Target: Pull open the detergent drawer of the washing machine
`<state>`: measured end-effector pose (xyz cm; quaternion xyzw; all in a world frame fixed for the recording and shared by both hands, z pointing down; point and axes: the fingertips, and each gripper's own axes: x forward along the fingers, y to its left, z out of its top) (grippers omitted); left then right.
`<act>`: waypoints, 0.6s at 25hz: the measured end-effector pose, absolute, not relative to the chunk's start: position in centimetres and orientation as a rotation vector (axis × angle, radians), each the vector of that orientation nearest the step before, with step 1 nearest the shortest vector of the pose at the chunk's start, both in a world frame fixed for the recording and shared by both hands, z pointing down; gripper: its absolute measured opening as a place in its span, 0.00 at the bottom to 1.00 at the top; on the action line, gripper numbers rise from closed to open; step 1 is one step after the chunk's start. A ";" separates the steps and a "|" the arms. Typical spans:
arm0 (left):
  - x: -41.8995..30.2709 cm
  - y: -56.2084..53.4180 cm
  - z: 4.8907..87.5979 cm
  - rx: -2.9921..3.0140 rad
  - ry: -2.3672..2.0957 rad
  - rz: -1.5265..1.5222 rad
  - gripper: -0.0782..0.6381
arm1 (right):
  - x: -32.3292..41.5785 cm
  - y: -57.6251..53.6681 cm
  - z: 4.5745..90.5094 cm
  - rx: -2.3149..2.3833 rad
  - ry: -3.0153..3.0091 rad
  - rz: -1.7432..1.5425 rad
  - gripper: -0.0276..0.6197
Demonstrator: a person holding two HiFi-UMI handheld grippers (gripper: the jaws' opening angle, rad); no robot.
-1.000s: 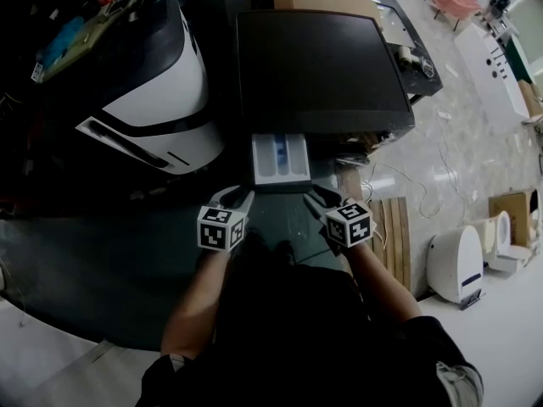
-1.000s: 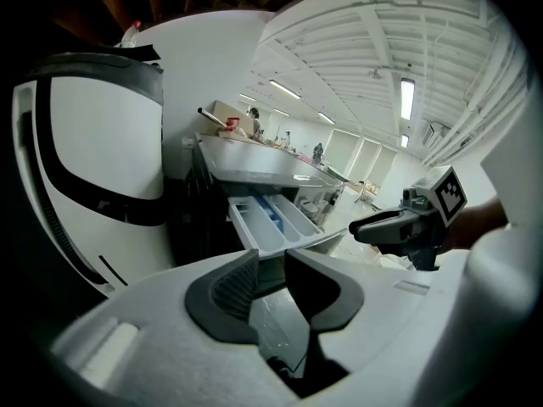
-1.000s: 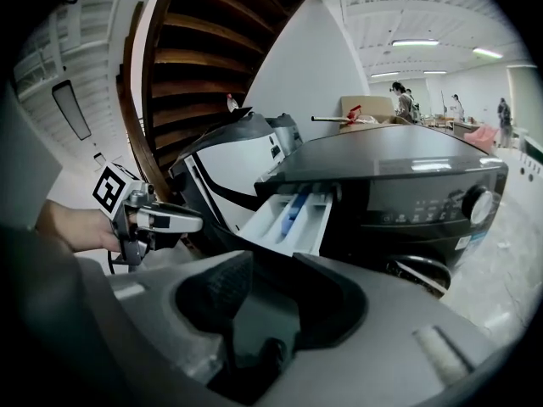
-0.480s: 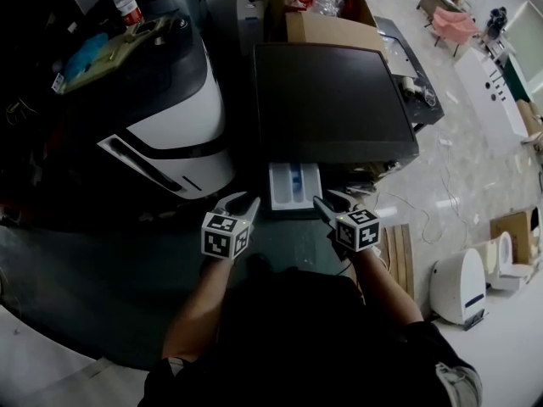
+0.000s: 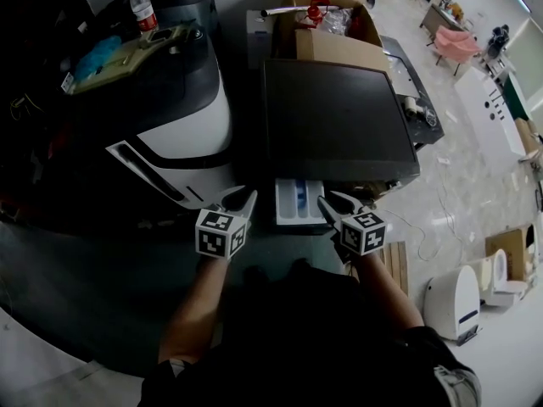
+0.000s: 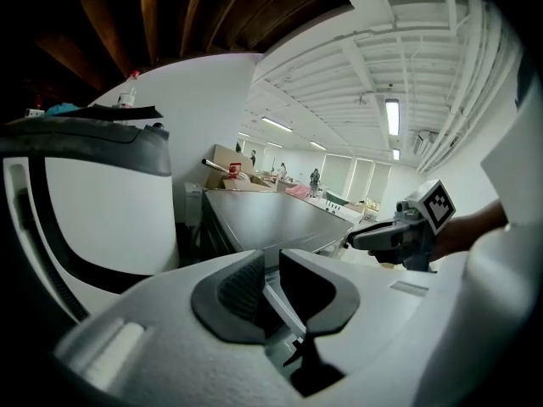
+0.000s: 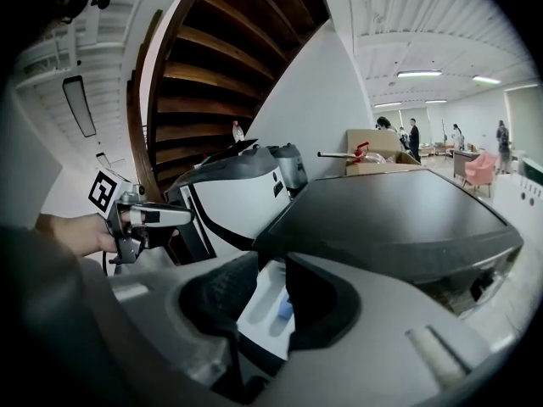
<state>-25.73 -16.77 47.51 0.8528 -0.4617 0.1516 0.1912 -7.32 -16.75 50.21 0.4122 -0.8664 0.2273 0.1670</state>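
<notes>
**Detergent drawer** (image 5: pixel 299 202): white and oblong. It stands pulled out from the near face of the washing machine (image 5: pixel 335 113), toward that face's left end. The open top shows long compartments side by side, with a blue insert in the middle one. In the right gripper view the drawer (image 7: pixel 265 308) shows through the gap between that gripper's fingers, beyond them and untouched.

**Washing machine:** broad, flat, dark top with a dull sheen. From the head view the top overhangs the front face, so no door or panel can be made out.

**Left gripper** (image 5: pixel 240 197): just left of the drawer and apart from it. Its fingers have just been closing and stand at a narrow gap with nothing between them.

**Right gripper** (image 5: pixel 333 200): just right of the drawer. Its fingers have also just been closing, stand wider apart and grip nothing.

**Surroundings:**
- A large white-and-black machine body (image 5: pixel 182 121) stands to the left.
- A plastic bottle (image 5: pixel 141 5) stands on its far part.
- A cardboard box (image 5: pixel 333 19) sits at the far side of the washing machine.
- A pink chair (image 5: pixel 462 41) stands far right.
- White floor units (image 5: pixel 454 282) stand near right.

**Obscured:**
- The drawer's near edge merges into the dark floor.
- The person's dark clothing fills the near centre.
- The far left lies in shadow.
- The gripper views bend everything at their rims.
</notes>
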 end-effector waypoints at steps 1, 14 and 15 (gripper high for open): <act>-25.8 -17.1 47.0 2.396 -1.312 0.421 0.20 | -7.3 -17.1 49.7 1.164 -2.482 0.638 0.20; -22.5 -20.3 40.4 2.379 -1.521 0.309 0.16 | -2.7 -21.9 42.7 1.066 -2.670 0.501 0.05; -22.1 -20.5 39.8 2.383 -1.532 0.303 0.16 | -2.3 -22.2 42.0 1.062 -2.692 0.491 0.05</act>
